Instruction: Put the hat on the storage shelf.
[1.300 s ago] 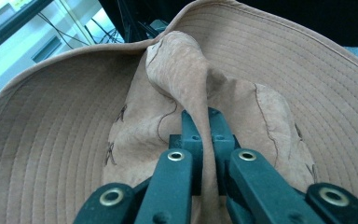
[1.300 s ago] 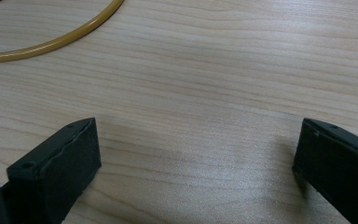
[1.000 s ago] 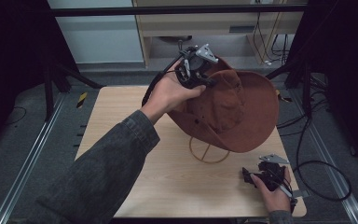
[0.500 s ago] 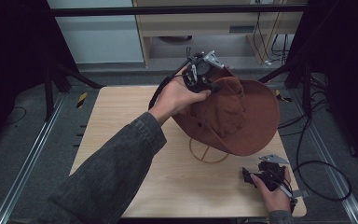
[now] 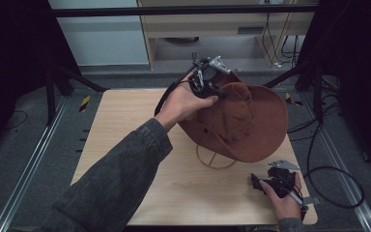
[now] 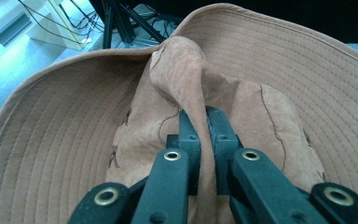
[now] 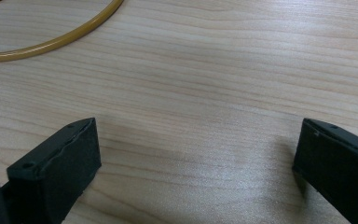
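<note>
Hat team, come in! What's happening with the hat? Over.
Left hand-held gripper shut on hat crown, lifting it. Right hand-held gripper open, low over table. Yellow cord loop lies under the hat.

High view: above, facing down on light wooden table [image 5: 125, 145]. Gripper views: close-ups; right's shares that tabletop, left's the brown wide-brimmed suede hat [image 6: 270, 60].

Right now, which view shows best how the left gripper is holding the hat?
The left gripper view: the left gripper has its jaws shut on a fold of the brown hat crown. The high view shows the hat tilted above the table, but the hand hides the pinch. The right gripper view looks at bare tabletop and a yellow cord.
</note>
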Demonstrator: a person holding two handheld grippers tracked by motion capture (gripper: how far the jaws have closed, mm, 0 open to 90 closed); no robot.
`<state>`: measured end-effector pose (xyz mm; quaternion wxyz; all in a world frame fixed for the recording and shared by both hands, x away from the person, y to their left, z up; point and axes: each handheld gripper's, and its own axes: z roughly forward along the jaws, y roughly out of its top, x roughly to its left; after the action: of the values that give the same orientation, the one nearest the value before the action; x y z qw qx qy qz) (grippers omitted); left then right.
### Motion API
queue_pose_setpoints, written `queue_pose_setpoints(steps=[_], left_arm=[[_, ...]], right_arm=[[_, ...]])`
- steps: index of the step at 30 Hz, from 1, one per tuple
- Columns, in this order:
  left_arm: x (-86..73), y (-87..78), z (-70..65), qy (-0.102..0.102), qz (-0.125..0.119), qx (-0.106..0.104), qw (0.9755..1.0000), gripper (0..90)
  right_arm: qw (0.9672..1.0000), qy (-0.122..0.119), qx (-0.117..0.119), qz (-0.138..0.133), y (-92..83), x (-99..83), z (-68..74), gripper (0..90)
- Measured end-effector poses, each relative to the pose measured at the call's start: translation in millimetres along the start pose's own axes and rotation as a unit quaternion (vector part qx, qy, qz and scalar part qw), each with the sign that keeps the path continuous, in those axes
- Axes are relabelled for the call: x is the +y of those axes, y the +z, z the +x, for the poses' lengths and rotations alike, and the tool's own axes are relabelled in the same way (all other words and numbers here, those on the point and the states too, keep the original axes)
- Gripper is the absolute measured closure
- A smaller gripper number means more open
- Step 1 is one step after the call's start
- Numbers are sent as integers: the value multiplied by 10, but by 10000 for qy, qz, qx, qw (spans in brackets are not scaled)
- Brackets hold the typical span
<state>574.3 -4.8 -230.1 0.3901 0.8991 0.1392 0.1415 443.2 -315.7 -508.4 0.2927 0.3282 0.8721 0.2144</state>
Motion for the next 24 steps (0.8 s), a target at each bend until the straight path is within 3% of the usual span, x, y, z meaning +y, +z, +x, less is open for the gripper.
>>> queue_pose_setpoints(steps=[6, 14, 24], left_arm=[[-16, 10, -26, -20, -9, 20, 10000, 798], [-47, 25, -24, -51, -38, 183, 9998, 645], [-48, -32, -24, -140, -243, 270, 9992, 442]], right_arm=[[10000, 3, 2, 0, 0, 0, 0, 5], [10000, 3, 2, -1, 0, 0, 0, 6], [10000, 3, 1, 0, 0, 0, 0, 6]])
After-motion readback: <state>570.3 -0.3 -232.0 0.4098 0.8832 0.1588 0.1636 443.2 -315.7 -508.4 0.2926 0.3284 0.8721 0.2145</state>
